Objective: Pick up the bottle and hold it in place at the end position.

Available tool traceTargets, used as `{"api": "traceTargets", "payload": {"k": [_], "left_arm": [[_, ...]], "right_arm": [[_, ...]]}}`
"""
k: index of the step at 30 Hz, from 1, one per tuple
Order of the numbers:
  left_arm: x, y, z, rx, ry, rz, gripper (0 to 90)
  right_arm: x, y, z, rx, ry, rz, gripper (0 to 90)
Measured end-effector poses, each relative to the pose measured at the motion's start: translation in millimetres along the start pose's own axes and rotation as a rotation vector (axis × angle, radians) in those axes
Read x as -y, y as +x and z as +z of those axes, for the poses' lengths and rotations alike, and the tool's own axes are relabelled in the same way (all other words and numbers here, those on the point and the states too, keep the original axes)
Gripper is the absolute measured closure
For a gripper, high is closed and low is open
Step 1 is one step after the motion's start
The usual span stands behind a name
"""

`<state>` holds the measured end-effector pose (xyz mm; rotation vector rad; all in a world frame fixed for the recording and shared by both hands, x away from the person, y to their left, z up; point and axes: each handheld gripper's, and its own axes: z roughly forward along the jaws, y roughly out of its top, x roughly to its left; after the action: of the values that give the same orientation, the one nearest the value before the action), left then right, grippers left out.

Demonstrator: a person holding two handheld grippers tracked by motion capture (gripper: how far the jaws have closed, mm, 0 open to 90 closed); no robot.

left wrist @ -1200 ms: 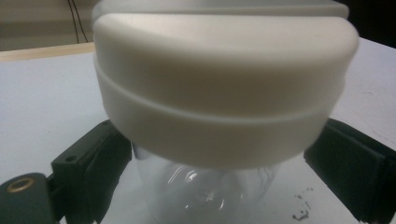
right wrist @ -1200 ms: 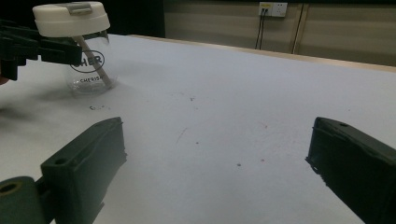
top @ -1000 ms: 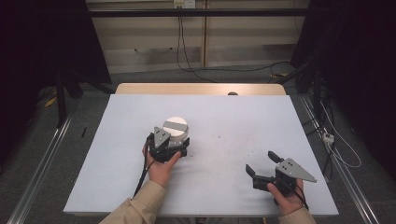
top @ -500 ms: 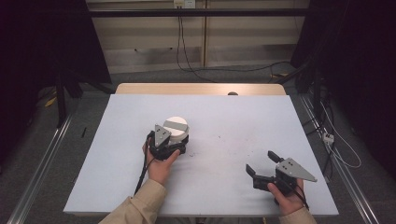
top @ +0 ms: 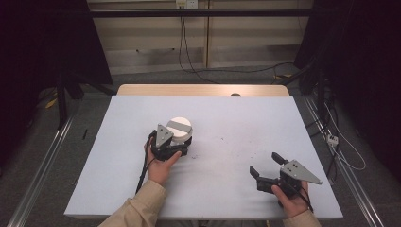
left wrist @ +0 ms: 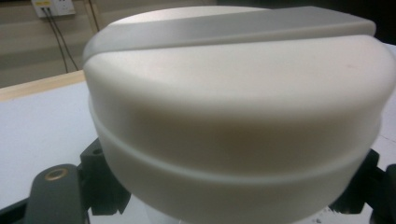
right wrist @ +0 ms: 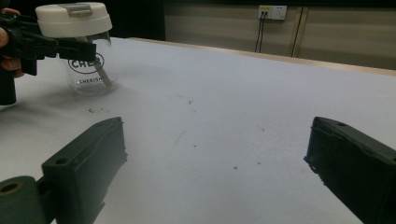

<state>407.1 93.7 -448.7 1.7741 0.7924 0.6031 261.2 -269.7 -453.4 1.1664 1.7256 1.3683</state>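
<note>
Left tongs [top: 176, 145] have just closed around the clear cup [right wrist: 88, 70] under its white lid [top: 179, 128], steadying it; right tongs [top: 266, 166] wait wide near the table [top: 227, 118] edge.

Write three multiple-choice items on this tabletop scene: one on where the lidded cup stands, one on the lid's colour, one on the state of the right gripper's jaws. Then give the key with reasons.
1. Where does the clear cup stand on the white table?
A. Left of centre, at the left gripper
B. At the far right edge
C. On the floor

2. What colour is the cup's lid?
A. Red
B. White with a grey strip across the top
C. Black

3. How do the jaws of the right gripper stand?
A. Shut on the cup
B. Shut on a cloth
C. Open, with bare table between them

Key: 1 A, the high view shows the cup left of centre, gripped just under its lid by the left gripper. 2 B, the left gripper view shows a white lid with a grey strip. 3 C, the right gripper view shows both jaws wide apart over bare table.
</note>
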Motion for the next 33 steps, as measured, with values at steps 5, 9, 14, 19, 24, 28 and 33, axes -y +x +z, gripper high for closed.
{"api": "traceTargets", "payload": {"k": [5,9,14,19,24,28,33], "left_arm": [[-5.9,-1.4,4.9,0.046,-0.012,0.013,18.4],[-8.8,-3.2,10.0,0.074,-0.013,0.023,18.4],[-12.4,-4.7,16.9,0.111,-0.012,0.029,18.4],[-13.3,-5.4,24.2,0.128,-0.006,0.034,18.4],[-11.3,-4.7,29.7,0.144,-0.005,0.029,18.4],[-13.3,-3.3,33.1,0.16,0.001,0.038,18.4],[-18.3,-5.0,38.9,0.172,-0.009,0.048,18.5]], "right_arm": [[-0.1,0.2,0.3,-0.002,0.003,-0.001,4.4],[-0.2,0.0,0.2,-0.001,0.001,-0.001,4.4],[-0.2,0.0,0.2,0.0,0.003,0.002,4.4],[-0.3,-0.1,0.1,0.001,0.001,-0.002,4.4],[-0.3,-0.3,0.0,0.0,0.0,0.002,4.3],[-0.5,-0.2,0.2,-0.003,0.0,0.0,4.4],[-0.4,-0.7,0.1,-0.001,-0.002,0.0,4.3]]}}
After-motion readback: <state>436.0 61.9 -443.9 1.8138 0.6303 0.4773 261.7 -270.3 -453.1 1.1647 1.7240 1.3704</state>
